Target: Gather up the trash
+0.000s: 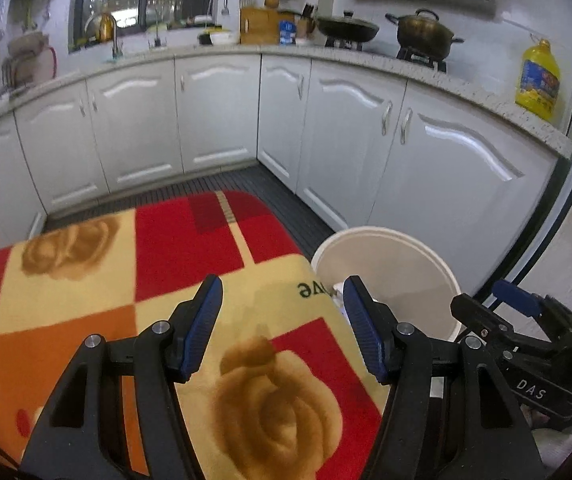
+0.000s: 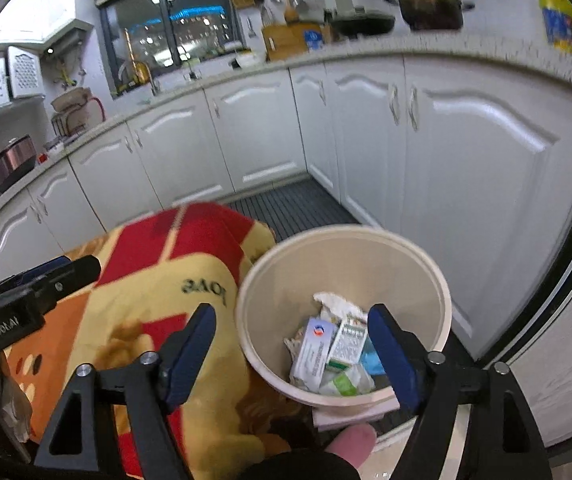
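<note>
A cream round trash bin [image 2: 343, 246] stands on the floor beside a table draped in a red, yellow and orange rose-patterned blanket [image 1: 190, 248]. Inside the bin lie small medicine boxes [image 2: 327, 346], crumpled white paper [image 2: 335, 302] and a blue scrap [image 2: 371, 360]. My right gripper [image 2: 291, 354] is open and empty, hovering over the bin's near rim. My left gripper [image 1: 282, 326] is open and empty above the blanket's right edge; the bin [image 1: 385, 248] shows just to its right. The right gripper [image 1: 521, 320] appears in the left wrist view at far right.
White kitchen cabinets [image 1: 214, 116] wrap around the back and right, with a dark slatted floor mat [image 1: 286, 200] below. The counter holds pots [image 1: 425, 34], a wok, a knife block and a yellow oil bottle [image 1: 537, 78]. The blanket [image 2: 146, 292] shows no loose items.
</note>
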`<action>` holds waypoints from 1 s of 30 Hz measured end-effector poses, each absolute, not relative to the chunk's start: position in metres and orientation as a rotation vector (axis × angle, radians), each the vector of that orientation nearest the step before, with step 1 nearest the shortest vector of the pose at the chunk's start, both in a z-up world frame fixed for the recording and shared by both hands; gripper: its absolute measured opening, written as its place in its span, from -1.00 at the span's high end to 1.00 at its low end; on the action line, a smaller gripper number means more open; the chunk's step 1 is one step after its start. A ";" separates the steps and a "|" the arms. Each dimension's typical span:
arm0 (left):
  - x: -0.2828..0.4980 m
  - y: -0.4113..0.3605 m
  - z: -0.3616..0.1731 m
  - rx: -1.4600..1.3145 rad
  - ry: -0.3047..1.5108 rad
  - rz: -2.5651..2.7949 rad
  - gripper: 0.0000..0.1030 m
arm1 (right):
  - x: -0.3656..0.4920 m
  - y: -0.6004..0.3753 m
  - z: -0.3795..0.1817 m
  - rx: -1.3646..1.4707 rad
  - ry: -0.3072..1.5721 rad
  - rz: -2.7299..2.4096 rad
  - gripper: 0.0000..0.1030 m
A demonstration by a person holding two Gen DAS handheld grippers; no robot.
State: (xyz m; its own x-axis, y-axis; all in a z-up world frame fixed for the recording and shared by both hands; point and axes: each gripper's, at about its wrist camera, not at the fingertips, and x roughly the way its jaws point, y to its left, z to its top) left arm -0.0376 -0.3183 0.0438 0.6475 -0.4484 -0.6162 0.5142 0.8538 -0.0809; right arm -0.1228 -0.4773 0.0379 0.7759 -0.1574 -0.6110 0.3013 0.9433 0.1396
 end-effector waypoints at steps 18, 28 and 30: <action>-0.079 -0.287 0.083 0.082 0.538 -0.535 -0.20 | -0.162 -0.437 0.091 0.164 0.483 -0.313 -0.71; -0.086 -0.279 0.088 0.059 0.530 -0.555 -0.20 | -0.170 -0.433 0.102 0.178 0.446 -0.325 -0.72; -0.086 -0.279 0.089 0.060 0.531 -0.559 -0.20 | -0.171 -0.433 0.103 0.177 0.441 -0.325 -0.73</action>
State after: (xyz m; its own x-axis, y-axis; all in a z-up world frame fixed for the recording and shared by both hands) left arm -0.0862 -0.2790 0.0891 0.7173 -0.4900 -0.4953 0.5201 0.8496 -0.0874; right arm -0.1708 -0.4328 0.1027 0.8543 -0.2692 -0.4446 0.3450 0.9335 0.0977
